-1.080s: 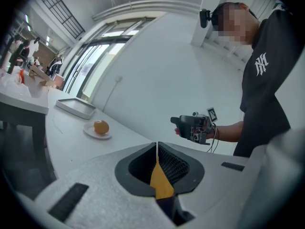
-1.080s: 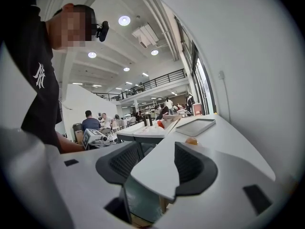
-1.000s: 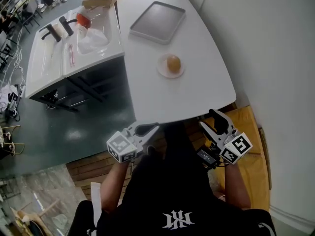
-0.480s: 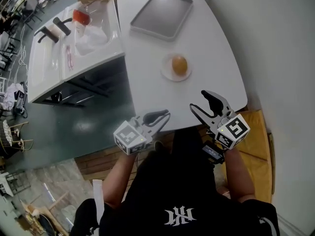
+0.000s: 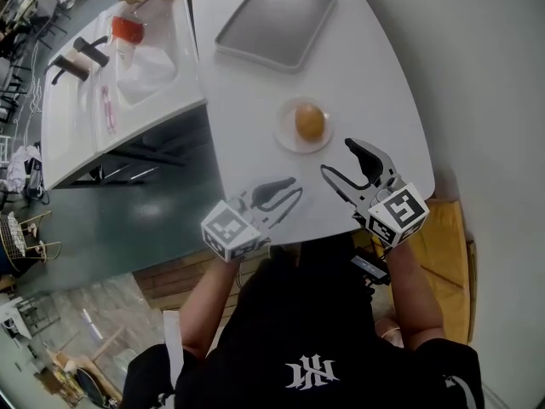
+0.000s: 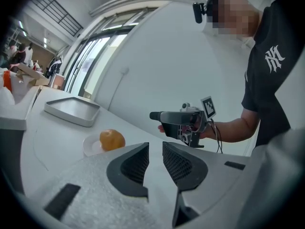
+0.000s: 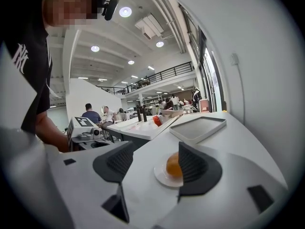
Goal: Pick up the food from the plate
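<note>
As both advance past near edge of table (image 5: 255,83), right gripper (image 5: 337,159), jaws just widened, empty, faces food (image 5: 310,122) on plate (image 5: 286,135) just ahead; left gripper (image 5: 293,189) narrowly parted, empty; bare surface between.

Bare table (image 5: 247,100) between right gripper (image 5: 338,158) and plate (image 5: 285,136) - nothing in that lane. Its jaws have just been opening, nothing between them. Food (image 5: 310,122) is clear on all sides. Tray (image 5: 274,20) sits well beyond the plate, out of the way. Left gripper (image 5: 292,187) is near the front edge, apart from the plate. Wall (image 5: 477,75) closes the right side.
</note>
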A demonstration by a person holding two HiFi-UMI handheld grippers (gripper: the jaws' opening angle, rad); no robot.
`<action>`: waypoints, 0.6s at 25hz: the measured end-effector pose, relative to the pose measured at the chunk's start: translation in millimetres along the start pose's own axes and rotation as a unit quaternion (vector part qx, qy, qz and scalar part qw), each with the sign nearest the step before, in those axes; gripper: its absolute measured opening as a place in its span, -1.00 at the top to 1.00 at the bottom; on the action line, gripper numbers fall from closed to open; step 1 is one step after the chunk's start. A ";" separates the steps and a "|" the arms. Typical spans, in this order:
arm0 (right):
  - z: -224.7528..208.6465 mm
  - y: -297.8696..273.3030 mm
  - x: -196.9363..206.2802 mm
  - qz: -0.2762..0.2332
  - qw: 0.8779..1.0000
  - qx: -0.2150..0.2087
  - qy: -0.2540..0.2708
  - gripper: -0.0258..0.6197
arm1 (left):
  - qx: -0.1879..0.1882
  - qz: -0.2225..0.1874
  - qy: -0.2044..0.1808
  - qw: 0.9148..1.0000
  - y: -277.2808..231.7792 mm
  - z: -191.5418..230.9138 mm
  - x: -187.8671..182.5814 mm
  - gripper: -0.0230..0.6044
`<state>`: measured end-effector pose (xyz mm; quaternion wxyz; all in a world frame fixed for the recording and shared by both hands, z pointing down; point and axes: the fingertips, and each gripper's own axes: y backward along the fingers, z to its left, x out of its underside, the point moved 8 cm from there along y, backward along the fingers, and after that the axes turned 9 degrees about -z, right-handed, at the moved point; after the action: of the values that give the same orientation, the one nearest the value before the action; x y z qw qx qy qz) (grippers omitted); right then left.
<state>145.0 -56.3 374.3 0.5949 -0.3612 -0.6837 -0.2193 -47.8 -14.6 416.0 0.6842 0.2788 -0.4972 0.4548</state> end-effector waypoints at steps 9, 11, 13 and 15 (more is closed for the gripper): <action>-34.6 -40.2 12.1 0.023 1.000 0.018 -0.004 0.01 | -0.010 -0.004 0.006 1.000 -12.1 27.6 0.8 0.73; -37.5 -49.0 16.6 0.032 0.999 0.017 -0.006 -0.01 | -0.015 -0.007 0.011 1.000 -9.6 32.9 2.2 0.73; -40.4 -57.8 21.5 0.040 0.999 0.014 -0.010 -0.03 | -0.019 -0.008 0.017 1.000 -8.8 38.0 4.3 0.73; -44.0 -65.3 25.4 0.045 0.999 0.012 -0.013 -0.04 | -0.019 -0.009 0.017 1.000 -10.6 42.3 5.5 0.73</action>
<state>123.8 -124.5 416.2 0.5998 -0.3869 -0.6770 -0.1793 -55.8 -52.5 436.7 0.7020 0.2622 -0.4915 0.4438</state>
